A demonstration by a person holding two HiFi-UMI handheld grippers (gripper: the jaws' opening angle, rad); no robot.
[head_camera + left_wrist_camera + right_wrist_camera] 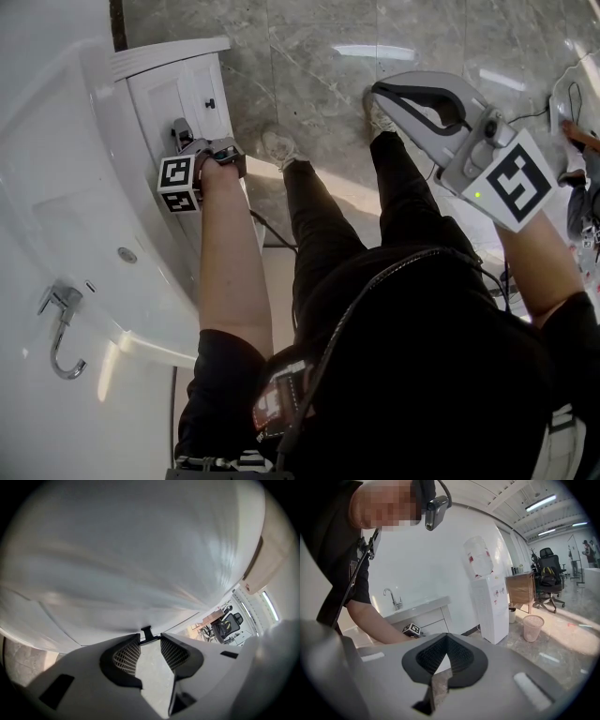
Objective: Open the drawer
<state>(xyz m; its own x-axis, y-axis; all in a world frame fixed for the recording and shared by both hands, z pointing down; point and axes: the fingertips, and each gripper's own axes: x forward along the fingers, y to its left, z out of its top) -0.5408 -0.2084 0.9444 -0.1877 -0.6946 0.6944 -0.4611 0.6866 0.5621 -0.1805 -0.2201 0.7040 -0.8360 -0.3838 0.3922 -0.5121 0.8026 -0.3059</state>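
The white vanity cabinet (155, 89) stands at the left of the head view, its drawer front (140, 550) filling the left gripper view. A small black drawer handle (146, 631) juts from that front. My left gripper (181, 133) (150, 638) is pressed up to the front, its jaws shut on the handle, one mesh pad on each side. In the head view the gripper hides the handle. My right gripper (378, 91) (446, 637) hangs over the marble floor at the right, shut, nothing between its fingertips.
A second black knob (210, 103) sits on the cabinet panel further along. The basin with its chrome tap (60, 323) lies at lower left. My feet (279, 148) stand close to the cabinet. A water dispenser (487, 597), a waste basket (533, 626) and an office chair (548, 581) stand beyond.
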